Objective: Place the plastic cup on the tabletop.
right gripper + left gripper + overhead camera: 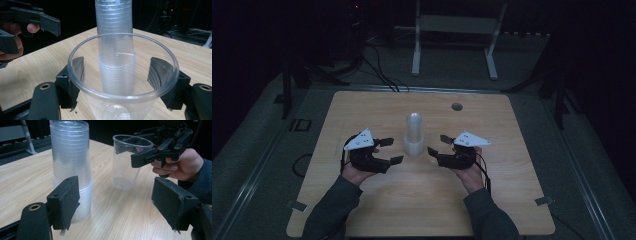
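Nearest the person, the right gripper (pixel 435 145) clamps a single clear plastic cup (pixel 123 82), its jaws pressed on either side just below the rim. The cup stands upright on the wooden table (pixel 377 205), just beside the stack of clear cups (pixel 414 134). The left gripper (pixel 391 151) hovers on the stack's other side, its jaws spread wide with nothing between them. Farther back, a round hole (pixel 457 106) sits in the tabletop, and a white stand (pixel 455 30) rests on the dark floor. No writing or label can be read on the cups.
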Motion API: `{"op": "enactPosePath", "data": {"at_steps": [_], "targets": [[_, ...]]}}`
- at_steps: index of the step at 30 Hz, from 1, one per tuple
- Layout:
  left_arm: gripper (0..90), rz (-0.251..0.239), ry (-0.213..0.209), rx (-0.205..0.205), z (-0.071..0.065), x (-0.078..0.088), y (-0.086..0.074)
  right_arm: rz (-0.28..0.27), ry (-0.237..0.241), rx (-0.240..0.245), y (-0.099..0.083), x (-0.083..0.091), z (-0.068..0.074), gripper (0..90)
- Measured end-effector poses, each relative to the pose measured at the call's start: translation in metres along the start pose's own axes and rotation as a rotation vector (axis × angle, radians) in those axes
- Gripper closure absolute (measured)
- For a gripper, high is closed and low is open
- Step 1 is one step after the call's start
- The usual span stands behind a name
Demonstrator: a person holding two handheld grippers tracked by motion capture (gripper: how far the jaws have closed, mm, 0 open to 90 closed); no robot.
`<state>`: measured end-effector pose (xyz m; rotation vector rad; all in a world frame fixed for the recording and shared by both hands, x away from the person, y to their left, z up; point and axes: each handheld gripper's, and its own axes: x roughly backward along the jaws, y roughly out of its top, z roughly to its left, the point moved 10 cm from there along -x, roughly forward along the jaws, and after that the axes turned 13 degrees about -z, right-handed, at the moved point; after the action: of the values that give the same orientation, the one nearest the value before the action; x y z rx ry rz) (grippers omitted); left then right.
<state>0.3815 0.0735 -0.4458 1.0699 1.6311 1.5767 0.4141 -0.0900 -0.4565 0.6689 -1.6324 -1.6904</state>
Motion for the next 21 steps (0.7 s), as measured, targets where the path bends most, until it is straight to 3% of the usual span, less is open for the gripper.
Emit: {"op": "enactPosePath", "data": {"at_steps": [21], "targets": [[22.7, 0.0, 0.0, 0.001, 0.0, 0.0, 0.0, 0.026, -0.009, -0.011, -0.011, 0.0, -0.004, 29.0]]}}
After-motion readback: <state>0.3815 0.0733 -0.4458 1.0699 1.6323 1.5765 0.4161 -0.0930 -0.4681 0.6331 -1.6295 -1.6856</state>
